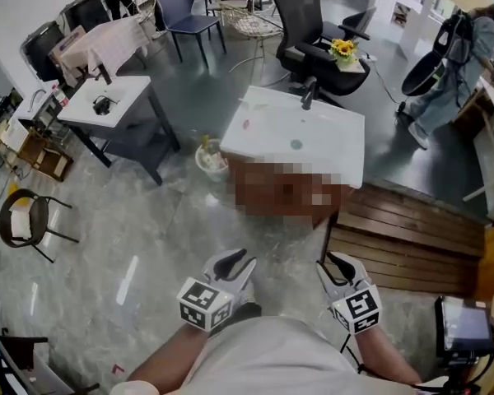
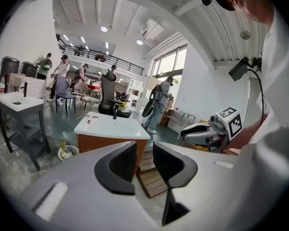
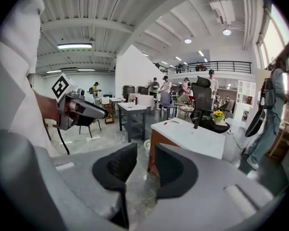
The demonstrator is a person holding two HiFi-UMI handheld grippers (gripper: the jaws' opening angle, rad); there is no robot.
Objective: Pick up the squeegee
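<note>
I cannot make out a squeegee in any view. A white sink counter (image 1: 329,146) with a black faucet (image 1: 309,94) stands ahead; it also shows in the left gripper view as the counter (image 2: 111,127) and in the right gripper view as the counter (image 3: 192,134). Both grippers are held close to the person's body, well short of the counter. My left gripper (image 1: 230,263) is open, nothing between its jaws (image 2: 143,160). My right gripper (image 1: 339,263) is open too and holds nothing (image 3: 145,162). A small red item (image 1: 247,124) lies on the counter's left side.
A wooden slat platform (image 1: 412,241) lies on the floor right of the counter. A bucket (image 1: 212,159) sits by the counter's left corner. A white table (image 1: 123,93) stands at left, a black office chair (image 1: 313,48) behind the counter, and a person (image 1: 453,64) at far right.
</note>
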